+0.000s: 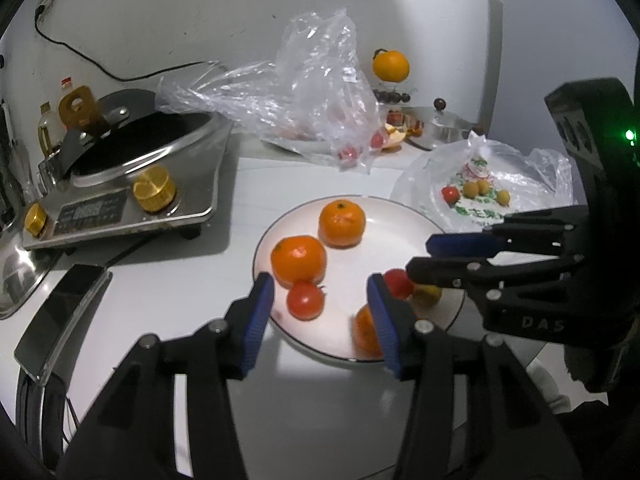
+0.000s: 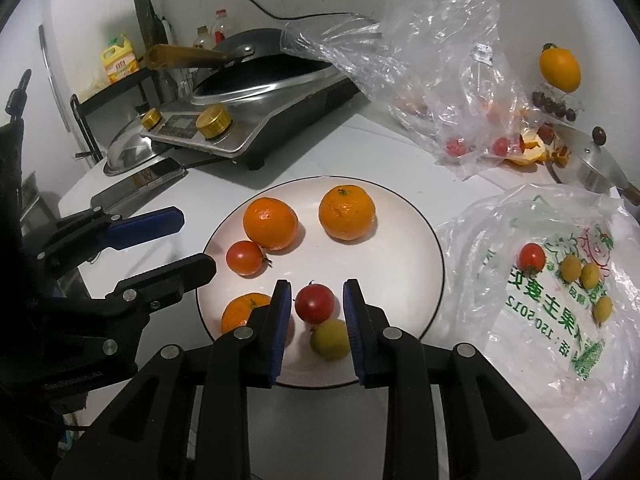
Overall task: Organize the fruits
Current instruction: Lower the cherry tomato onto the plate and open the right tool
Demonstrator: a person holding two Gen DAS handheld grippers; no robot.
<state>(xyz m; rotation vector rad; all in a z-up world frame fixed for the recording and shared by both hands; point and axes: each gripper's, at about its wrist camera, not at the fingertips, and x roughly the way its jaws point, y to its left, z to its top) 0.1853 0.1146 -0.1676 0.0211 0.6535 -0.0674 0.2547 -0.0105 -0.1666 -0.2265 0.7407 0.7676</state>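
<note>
On the white desk (image 2: 360,148), the plate (image 2: 400,216) held three oranges, two tomatoes and a small yellow-green fruit (image 2: 329,339). The right gripper (image 2: 316,312) hovered low over the plate's near edge, its fingers open and empty, the red tomato (image 2: 315,303) lying directly between them. The left gripper (image 1: 320,300) waited beside it, also open and holding nothing.

Induction cooker (image 2: 256,128) w/ wok (image 2: 256,68), pot lid (image 2: 596,164) – oil bottle (image 2: 120,58)
</note>
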